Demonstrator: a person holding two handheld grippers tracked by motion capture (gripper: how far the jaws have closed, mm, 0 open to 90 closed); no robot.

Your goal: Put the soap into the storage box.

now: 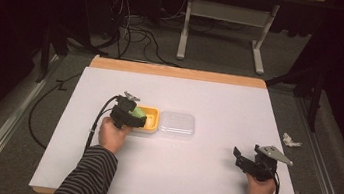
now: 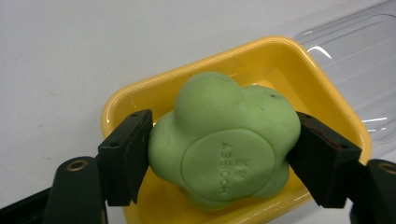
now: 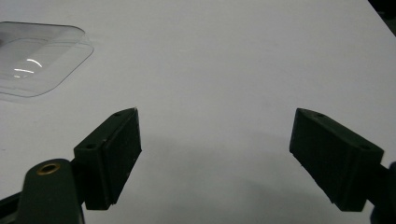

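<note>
Left gripper view: fingers [image 2: 125, 156] clamp green lump [image 2: 224, 147]

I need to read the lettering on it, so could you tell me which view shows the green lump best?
The left gripper view: the green lump sits close between the jaws, embossed lettering visible. The high view gives a small sliver.

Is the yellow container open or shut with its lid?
Open. The yellow container has no cover on it; the clear lid lies flat on the table beside it, and the green lumpy toy sits over it.
</note>
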